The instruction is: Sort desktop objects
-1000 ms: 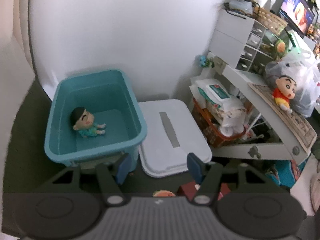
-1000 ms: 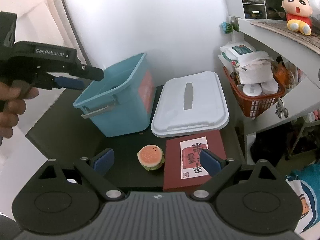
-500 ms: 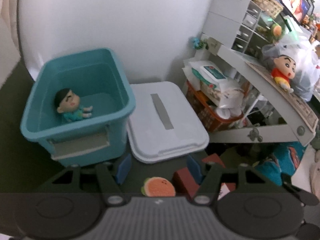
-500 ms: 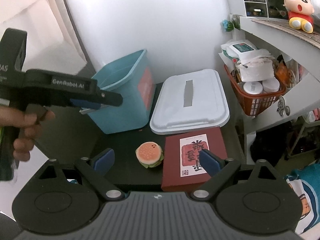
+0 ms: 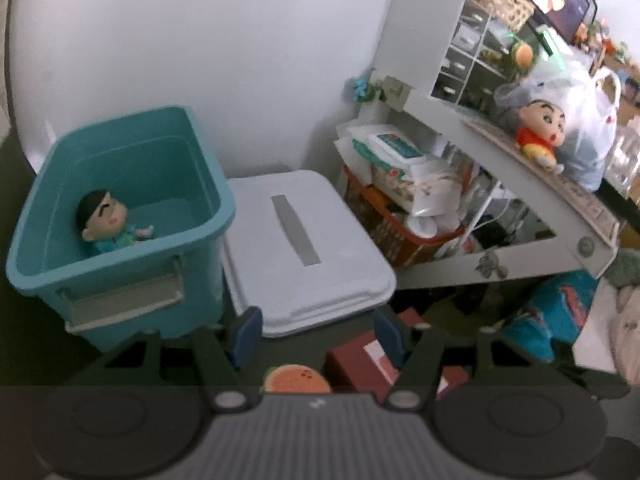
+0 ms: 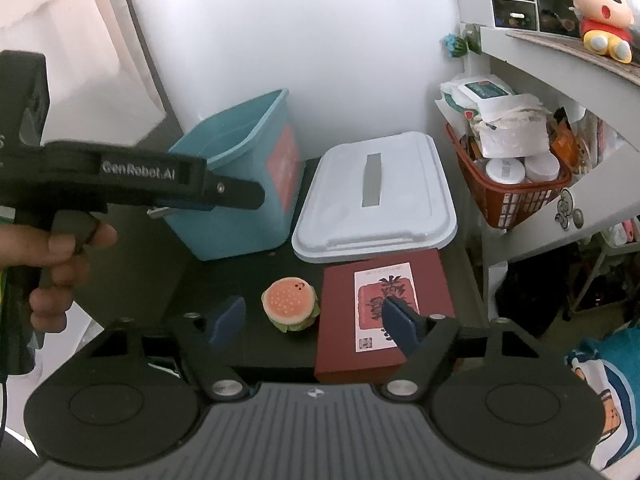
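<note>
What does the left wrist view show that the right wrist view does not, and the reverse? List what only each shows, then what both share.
Only the left wrist view: the doll lying inside the teal bin, the bin's grey handle, and the left gripper seen from behind, open and empty.

Only the right wrist view: the hand holding that left gripper, the red label on the bin's side, and the right gripper, whose jaws have just been closing, with the toy burger untouched between them.

Both: bin, white lid, burger, red box, red basket.
</note>
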